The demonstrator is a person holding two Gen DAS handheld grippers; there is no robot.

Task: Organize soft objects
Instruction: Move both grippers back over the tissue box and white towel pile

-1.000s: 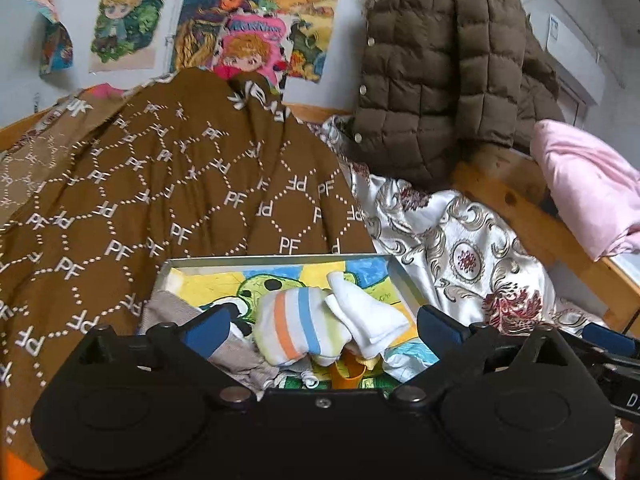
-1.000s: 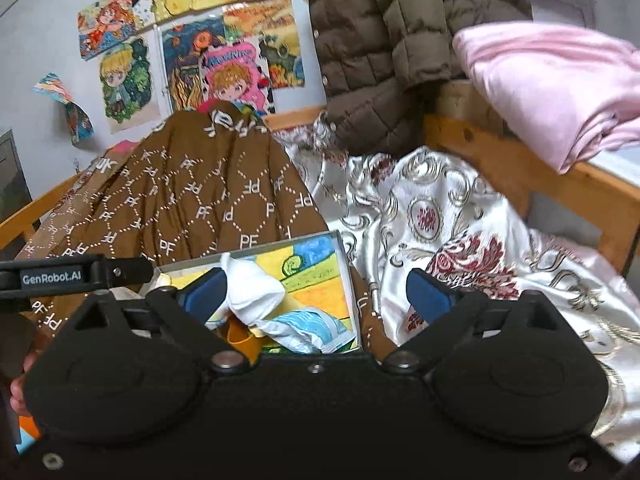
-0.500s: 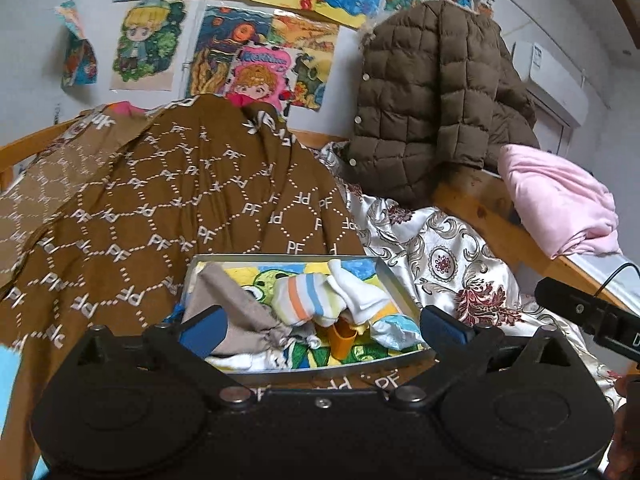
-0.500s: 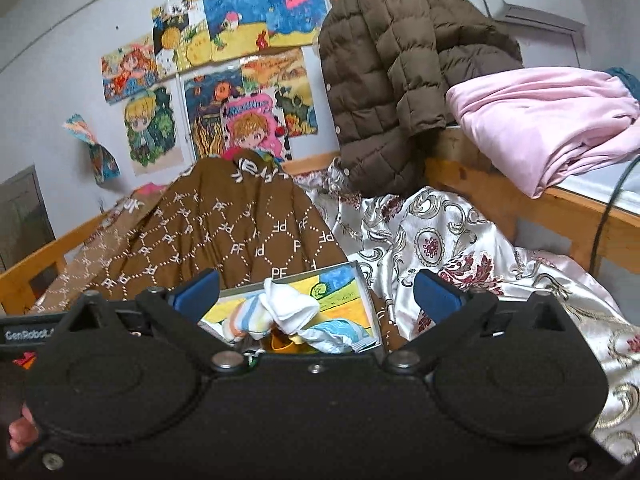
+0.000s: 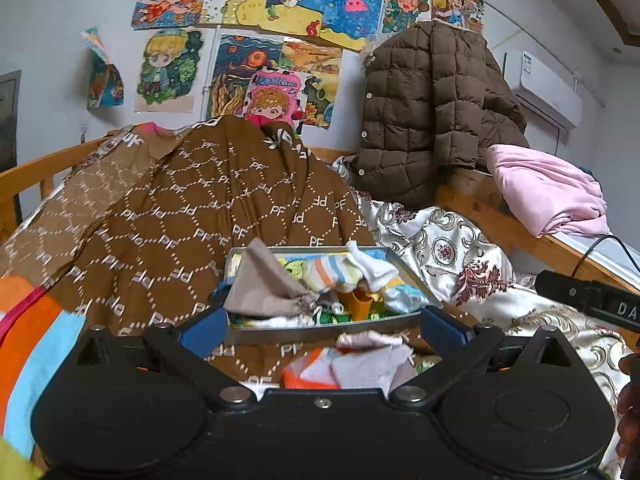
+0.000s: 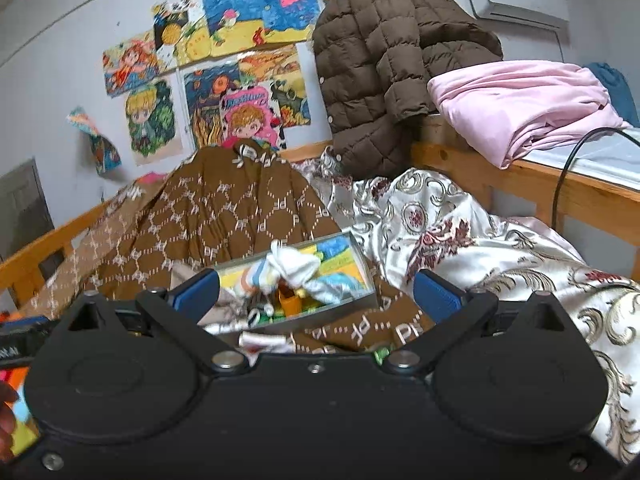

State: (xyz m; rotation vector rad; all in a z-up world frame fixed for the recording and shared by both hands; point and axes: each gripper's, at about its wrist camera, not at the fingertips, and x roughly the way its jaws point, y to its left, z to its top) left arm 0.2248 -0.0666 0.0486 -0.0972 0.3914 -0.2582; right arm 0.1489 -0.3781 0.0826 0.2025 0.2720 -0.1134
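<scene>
— How are the two grippers held?

— The left gripper [image 5: 322, 326] is seen with its blue fingers [image 5: 202, 330] spread wide, and nothing is held between them. The right gripper [image 6: 316, 294] is likewise spread wide and empty. Both are raised above the bed, short of the tray [image 5: 320, 330].

— Where is the tray placed?

— It is set on the brown patterned blanket [image 5: 192, 216], with a silvery floral cover [image 5: 444, 248] just beside it on the right. Its floor is printed with a bright cartoon picture.

— And the soft things?

— Most are gathered inside the tray. A grey-brown cloth [image 5: 264, 286] is heaped at its left end, and a striped sock [image 5: 330, 274] and a white sock [image 5: 370, 266] are piled in the middle. A pale blue-white piece [image 5: 402, 298] is laid at the right, and a small orange object [image 5: 358, 304] is lodged among them. In front of the tray, on the blanket, a white and orange garment [image 5: 352, 366] is left lying outside.

— What is seen behind?

— A brown quilted jacket [image 6: 384, 64] is hung by the wall, and a folded pink blanket [image 6: 520, 104] is laid on a wooden ledge.
</scene>
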